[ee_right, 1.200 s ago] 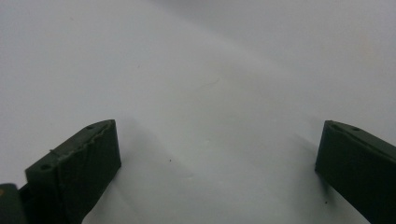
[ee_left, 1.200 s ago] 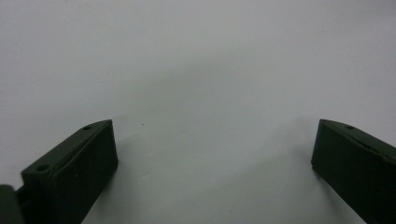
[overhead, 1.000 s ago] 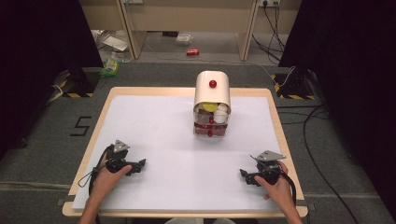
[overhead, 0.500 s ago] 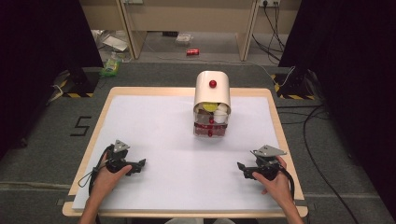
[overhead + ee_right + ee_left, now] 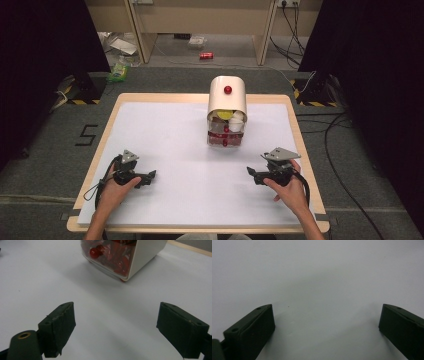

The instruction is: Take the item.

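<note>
The right gripper (image 5: 256, 175) has just lifted off the bench (image 5: 165, 130), fingers opened wide and empty, facing the box (image 5: 227, 112). The left gripper (image 5: 149, 176) rests, wide, empty.

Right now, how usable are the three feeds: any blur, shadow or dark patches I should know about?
High view: evenly lit on the table, black at both sides, cream container sharp. Left gripper view: dim and grey, soft shadows beside the open left gripper. Right gripper view: the right gripper, open, looks soft up close; the container's clear front is cut off at the top and casts a faint shadow.
</note>
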A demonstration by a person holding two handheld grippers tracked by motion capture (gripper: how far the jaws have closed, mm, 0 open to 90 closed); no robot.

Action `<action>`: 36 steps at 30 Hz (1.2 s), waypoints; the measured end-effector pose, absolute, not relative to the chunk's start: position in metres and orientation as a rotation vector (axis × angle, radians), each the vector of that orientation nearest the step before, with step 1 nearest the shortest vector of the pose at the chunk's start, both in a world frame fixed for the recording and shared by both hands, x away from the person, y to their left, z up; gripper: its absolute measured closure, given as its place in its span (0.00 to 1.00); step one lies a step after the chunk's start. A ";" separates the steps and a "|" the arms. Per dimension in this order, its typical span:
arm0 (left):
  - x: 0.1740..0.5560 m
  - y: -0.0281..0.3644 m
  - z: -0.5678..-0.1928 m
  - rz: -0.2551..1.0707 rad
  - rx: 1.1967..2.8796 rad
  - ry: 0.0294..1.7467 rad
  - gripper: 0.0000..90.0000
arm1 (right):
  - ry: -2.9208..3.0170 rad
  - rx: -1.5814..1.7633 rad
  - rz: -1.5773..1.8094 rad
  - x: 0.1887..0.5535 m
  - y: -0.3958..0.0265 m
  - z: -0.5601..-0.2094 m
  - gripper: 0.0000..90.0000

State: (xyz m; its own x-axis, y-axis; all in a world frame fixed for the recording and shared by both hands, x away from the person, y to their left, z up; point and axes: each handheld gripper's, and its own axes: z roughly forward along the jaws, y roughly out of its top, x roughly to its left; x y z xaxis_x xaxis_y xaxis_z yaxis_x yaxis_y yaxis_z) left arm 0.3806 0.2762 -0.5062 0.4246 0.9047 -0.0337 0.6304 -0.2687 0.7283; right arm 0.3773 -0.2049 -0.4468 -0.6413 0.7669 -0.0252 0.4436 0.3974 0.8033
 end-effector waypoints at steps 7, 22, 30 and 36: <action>0.381 0.276 -0.506 0.519 2.003 1.293 0.00 | 2.266 1.001 1.138 0.382 -0.194 -0.430 0.18; 0.381 0.276 -0.506 0.518 2.003 1.294 0.00 | 2.251 0.938 1.193 0.391 -0.177 -0.397 0.19; 0.381 0.276 -0.506 0.518 2.002 1.294 0.00 | 2.240 0.885 1.232 0.398 -0.159 -0.379 0.20; 0.381 0.276 -0.506 0.518 2.002 1.295 0.00 | 2.243 0.861 1.235 0.402 -0.150 -0.371 0.20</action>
State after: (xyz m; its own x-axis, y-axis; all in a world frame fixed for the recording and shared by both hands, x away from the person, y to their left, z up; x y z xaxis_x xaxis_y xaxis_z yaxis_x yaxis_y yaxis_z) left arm 0.3805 0.2762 -0.5062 0.4237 0.9051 -0.0357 0.6310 -0.2667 0.7285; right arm 0.4019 -0.1496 -0.3714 -0.7111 0.6989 -0.0766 0.3090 0.4085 0.8589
